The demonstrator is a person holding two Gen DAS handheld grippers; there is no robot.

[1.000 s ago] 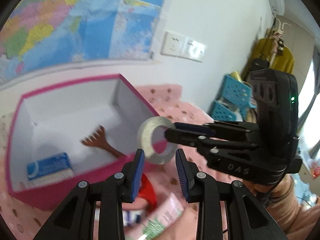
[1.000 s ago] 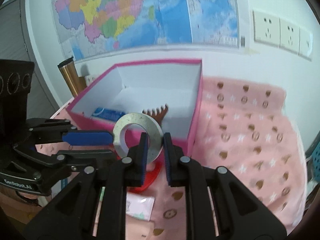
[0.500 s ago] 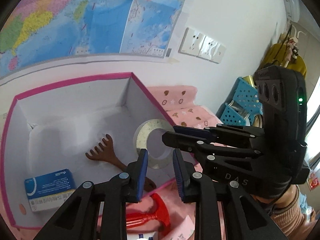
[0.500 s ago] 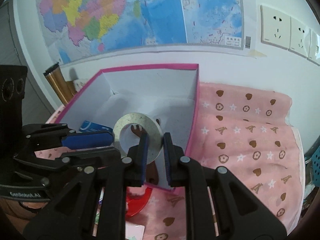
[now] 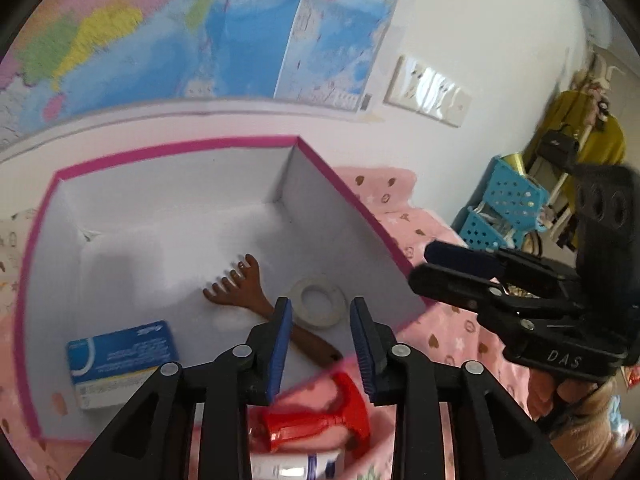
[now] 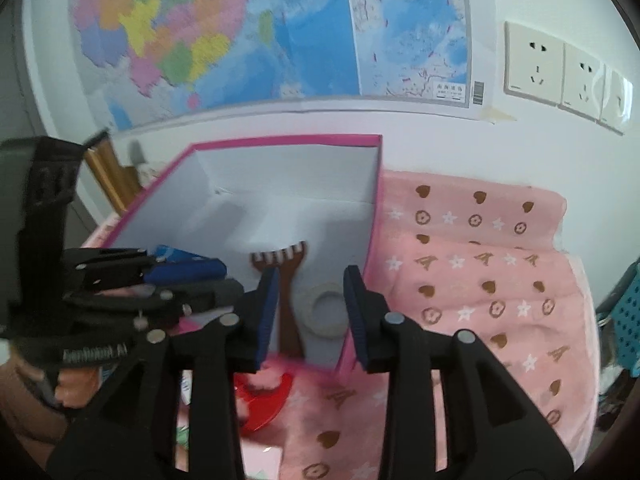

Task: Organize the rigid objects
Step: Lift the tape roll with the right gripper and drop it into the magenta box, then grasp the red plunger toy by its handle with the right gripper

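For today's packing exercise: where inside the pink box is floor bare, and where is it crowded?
Bare: the pink box's far half, behind the back scratcher, and its far left corner. Crowded: the near edge, with blue carton, scratcher handle and tape roll.

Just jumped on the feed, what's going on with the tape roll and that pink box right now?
A person is sorting items into the pink box with a gripper in each hand. The tape roll now lies flat on the box floor, beside the brown back scratcher and across from a blue-and-white carton. The right gripper hovers above the roll with its jaws opening and nothing between them. The left gripper is empty too. A red-handled tool waits outside on the pink cloth.
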